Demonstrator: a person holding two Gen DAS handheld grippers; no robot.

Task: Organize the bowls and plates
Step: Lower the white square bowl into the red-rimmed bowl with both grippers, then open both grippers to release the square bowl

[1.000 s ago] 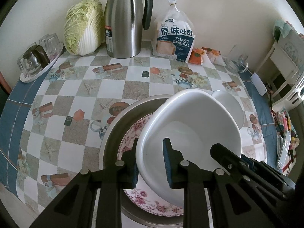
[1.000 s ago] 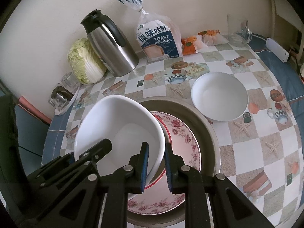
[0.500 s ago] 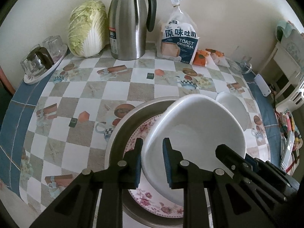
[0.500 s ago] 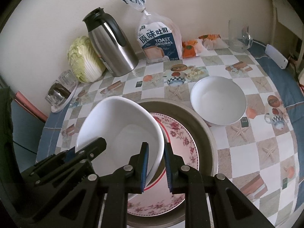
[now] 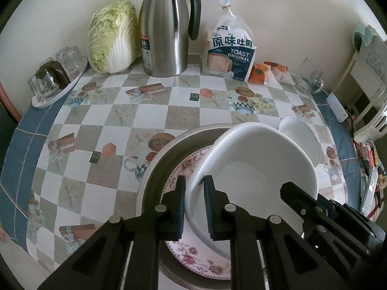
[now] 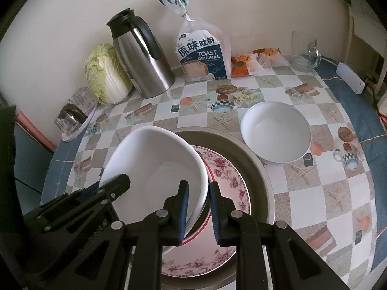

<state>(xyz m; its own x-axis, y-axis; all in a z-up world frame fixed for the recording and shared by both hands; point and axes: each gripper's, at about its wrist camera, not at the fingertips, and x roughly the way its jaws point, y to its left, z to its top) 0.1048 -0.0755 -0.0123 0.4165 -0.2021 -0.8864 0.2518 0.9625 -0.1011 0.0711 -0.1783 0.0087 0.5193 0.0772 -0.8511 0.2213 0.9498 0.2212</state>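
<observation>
- Table (image 5: 150,118) with a checked cloth; clutter (jug (image 5: 167,33), cabbage (image 5: 111,36), toast bag (image 5: 229,48)) sits at the back by the wall, so the front is free for stacking.
- Metal tray (image 6: 256,166) near the front edge, probably the base of the stack.
- Floral plate (image 6: 227,176) lies flat inside the tray, bigger ware at the bottom.
- Bowl (image 5: 254,166), white and plain, held tilted over the plate and tray with one side higher; whether its low edge touches the plate I can't tell. Gripped on opposite rims, likely so it stays steady while set down.
- In the right view a red-edged rim shows just under the bowl; could be a second dish, unclear.
- Second bowl (image 6: 275,133), white, upright on the cloth just beside the tray, not yet stacked.
- Left gripper (image 5: 194,207) clenched on the bowl's rim; jaws have just been closing, rim between the pads.
- Right gripper (image 6: 198,210) clamped on the opposite rim, wall between the pads.
</observation>
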